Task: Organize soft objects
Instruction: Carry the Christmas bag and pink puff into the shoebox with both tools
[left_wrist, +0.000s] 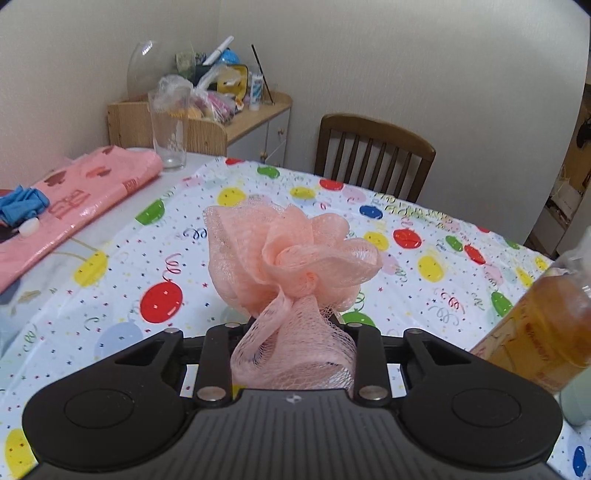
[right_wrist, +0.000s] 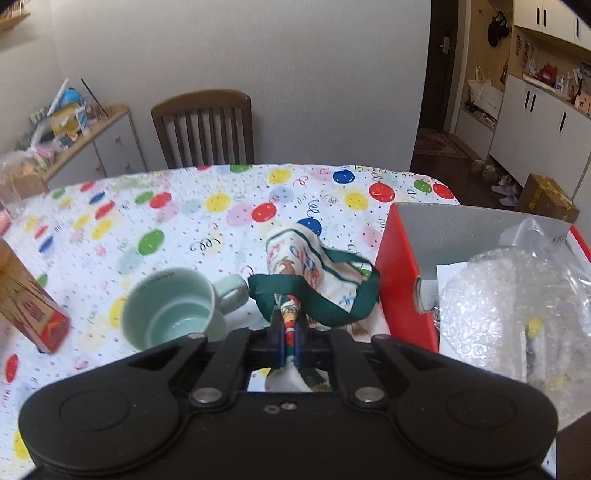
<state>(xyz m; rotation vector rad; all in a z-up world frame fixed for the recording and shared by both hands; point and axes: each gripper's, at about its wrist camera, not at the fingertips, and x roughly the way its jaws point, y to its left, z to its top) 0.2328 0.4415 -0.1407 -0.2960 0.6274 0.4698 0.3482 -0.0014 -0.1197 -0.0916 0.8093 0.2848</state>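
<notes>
Looking along our left gripper (left_wrist: 293, 332), we see it clamped on a peach mesh bath pouf (left_wrist: 291, 254), whose netting bunches between the jaws while its ruffled bulk stands up ahead of the fingers, above the balloon-print tablecloth (left_wrist: 110, 295). Off to the left lies a folded pink cloth (left_wrist: 74, 206) with a crumpled blue cloth (left_wrist: 20, 206) on it, and a clear drinking glass (left_wrist: 168, 129) stands at the pink cloth's far end. An amber bottle (left_wrist: 543, 328) leans in at the right edge. A wooden chair (left_wrist: 373, 155) sits beyond the table, and a cluttered low cabinet (left_wrist: 258, 118) stands in the corner.

Along our right gripper (right_wrist: 290, 332), we see the jaws pinched nearly together on a printed fabric pouch with a dark green strap (right_wrist: 314, 273), which hangs ahead of the fingers, lifted above the tablecloth. Just left of it a pale green mug (right_wrist: 170, 310) lies tipped toward us. A red-sided box (right_wrist: 402, 266) stands just to the right, holding bubble wrap (right_wrist: 498, 306).
</notes>
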